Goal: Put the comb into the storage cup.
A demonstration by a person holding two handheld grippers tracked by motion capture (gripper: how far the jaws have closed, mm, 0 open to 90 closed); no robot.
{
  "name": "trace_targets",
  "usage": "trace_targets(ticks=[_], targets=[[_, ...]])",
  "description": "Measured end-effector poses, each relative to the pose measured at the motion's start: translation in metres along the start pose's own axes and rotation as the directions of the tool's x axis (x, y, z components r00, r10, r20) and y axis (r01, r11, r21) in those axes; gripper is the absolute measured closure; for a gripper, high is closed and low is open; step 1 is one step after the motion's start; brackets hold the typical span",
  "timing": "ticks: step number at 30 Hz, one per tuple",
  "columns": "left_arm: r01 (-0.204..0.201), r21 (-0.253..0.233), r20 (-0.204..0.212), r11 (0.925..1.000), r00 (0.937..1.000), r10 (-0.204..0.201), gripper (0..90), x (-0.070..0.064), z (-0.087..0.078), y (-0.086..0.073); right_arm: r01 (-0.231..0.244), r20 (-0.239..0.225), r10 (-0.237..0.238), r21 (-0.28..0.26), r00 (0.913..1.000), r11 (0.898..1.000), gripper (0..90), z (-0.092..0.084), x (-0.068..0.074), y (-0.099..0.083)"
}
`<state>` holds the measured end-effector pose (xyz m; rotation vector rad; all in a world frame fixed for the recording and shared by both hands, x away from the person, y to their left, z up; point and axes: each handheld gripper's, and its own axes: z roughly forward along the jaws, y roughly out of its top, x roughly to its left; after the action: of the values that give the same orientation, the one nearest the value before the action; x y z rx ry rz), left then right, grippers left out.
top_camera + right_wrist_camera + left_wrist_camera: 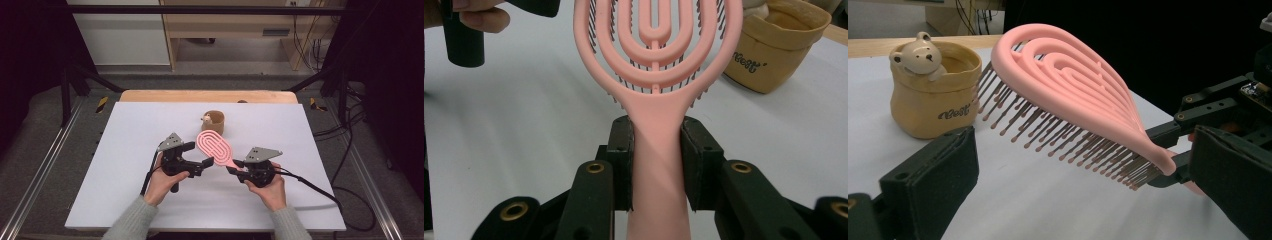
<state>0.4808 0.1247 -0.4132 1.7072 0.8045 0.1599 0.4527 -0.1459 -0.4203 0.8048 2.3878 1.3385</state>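
Note:
A pink vented hairbrush (215, 146) (1068, 95) (656, 65) hangs in the air above the white table (125, 150), bristles facing down. My right gripper (236, 166) (657, 160) is shut on its handle, one pad on each side. My left gripper (200, 155) (1083, 200) stands open just left of the brush head, with wide-apart jaws and nothing between them. A tan cup with a small bear figure on its rim (213, 121) (933, 92) (776, 47) stands upright on the table just behind the brush.
The white table's wooden far edge (207, 96) runs behind the cup. Metal frame rails (45, 160) flank the table. A black cable (315, 187) trails right from the right gripper. Shelving and wires stand beyond the table.

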Motion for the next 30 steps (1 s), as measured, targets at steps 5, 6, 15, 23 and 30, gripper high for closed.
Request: trace_targets(ticks=[5,6,15,23,30], targets=[[0.017,-0.001,0.009,0.9999,0.9998,-0.017,0.4,-0.001,0.005,0.001,0.006,-0.001,-0.006,-0.001,1.0000,1.000,69.4,0.000,0.001,0.000],[0.022,-0.001,0.011,0.9998,0.9997,-0.022,0.8,-0.001,0.006,0.001,0.007,-0.003,-0.007,-0.002,1.0000,1.000,69.4,0.000,0.001,0.000],[0.053,0.005,0.024,0.9986,0.9983,-0.053,4.9,-0.002,0.013,0.000,0.010,-0.005,-0.010,-0.008,0.9999,1.000,69.4,0.000,0.001,0.000],[0.070,-0.003,0.024,0.9976,0.9973,-0.070,10.9,-0.003,0.017,0.001,0.012,-0.006,-0.012,-0.013,0.9999,1.000,69.4,0.000,0.002,0.000],[0.097,-0.023,0.022,0.9950,0.9950,-0.097,20.9,-0.002,0.018,0.001,0.018,-0.009,-0.018,-0.018,0.9998,1.000,69.4,0.000,0.002,0.000]])
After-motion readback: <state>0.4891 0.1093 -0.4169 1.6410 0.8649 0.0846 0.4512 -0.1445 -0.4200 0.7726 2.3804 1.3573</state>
